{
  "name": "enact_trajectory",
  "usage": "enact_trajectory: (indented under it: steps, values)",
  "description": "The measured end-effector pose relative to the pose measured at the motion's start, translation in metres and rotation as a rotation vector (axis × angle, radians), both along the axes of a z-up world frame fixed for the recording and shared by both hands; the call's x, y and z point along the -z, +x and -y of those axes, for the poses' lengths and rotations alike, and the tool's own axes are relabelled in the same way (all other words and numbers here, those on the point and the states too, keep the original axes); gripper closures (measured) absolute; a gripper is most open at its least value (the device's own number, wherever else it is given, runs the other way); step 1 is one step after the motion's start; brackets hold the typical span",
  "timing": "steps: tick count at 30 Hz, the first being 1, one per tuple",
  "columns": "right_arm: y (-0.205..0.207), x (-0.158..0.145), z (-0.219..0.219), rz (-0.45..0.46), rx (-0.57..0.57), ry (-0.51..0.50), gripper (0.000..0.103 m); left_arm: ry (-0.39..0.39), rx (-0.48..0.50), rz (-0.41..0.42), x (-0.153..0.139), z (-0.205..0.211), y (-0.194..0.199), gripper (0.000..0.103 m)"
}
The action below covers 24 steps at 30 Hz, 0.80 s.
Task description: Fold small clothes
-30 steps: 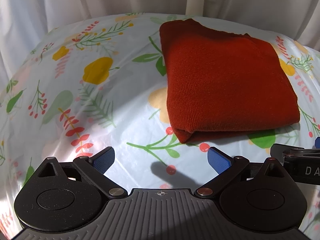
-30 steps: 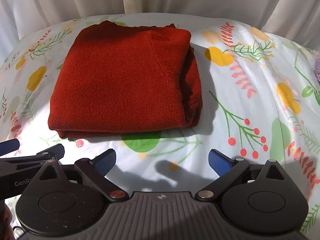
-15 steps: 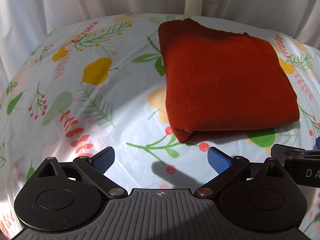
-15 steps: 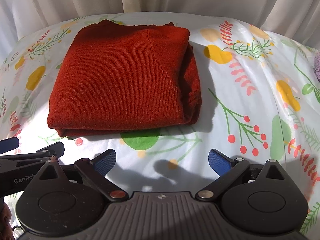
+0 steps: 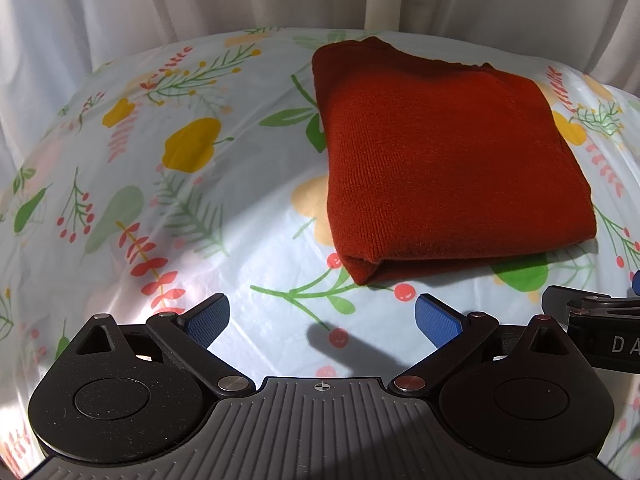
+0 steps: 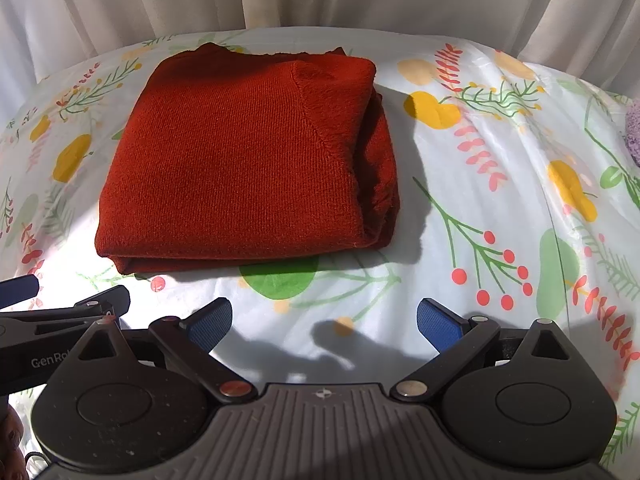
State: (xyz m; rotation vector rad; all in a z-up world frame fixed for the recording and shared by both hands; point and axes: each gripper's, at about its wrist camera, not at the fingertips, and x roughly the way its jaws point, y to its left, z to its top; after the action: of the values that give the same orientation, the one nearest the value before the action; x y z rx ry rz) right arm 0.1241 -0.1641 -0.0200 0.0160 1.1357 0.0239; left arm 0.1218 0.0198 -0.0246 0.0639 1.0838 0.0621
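Hard light fell in bright patches on the glossy floral cover, with glare near the left tool. The folded red garment cast a sharp shadow to its right. Both views were sharp centrally and bowed at the edges, corners vignetted.

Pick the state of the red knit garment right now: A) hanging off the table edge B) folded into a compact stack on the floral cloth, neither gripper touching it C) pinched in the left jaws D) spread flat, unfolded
B. The red knit garment lies folded in layers on the floral cloth; the left gripper and right gripper both have their jaws open and short of it.
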Motion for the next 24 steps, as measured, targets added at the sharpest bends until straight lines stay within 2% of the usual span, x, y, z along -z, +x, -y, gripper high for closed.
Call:
enact_trajectory:
  steps: [15, 24]
  values:
    - [-0.0007, -0.0010, -0.0001, 0.001, -0.003, 0.001, 0.004, -0.023, 0.003, 0.007, -0.0012, -0.0016, -0.0007, 0.001]
    - [-0.0004, -0.0022, 0.0001, 0.005, 0.000, -0.004, 0.004, 0.010, 0.046, 0.010, -0.0006, 0.0051, -0.0024, 0.001]
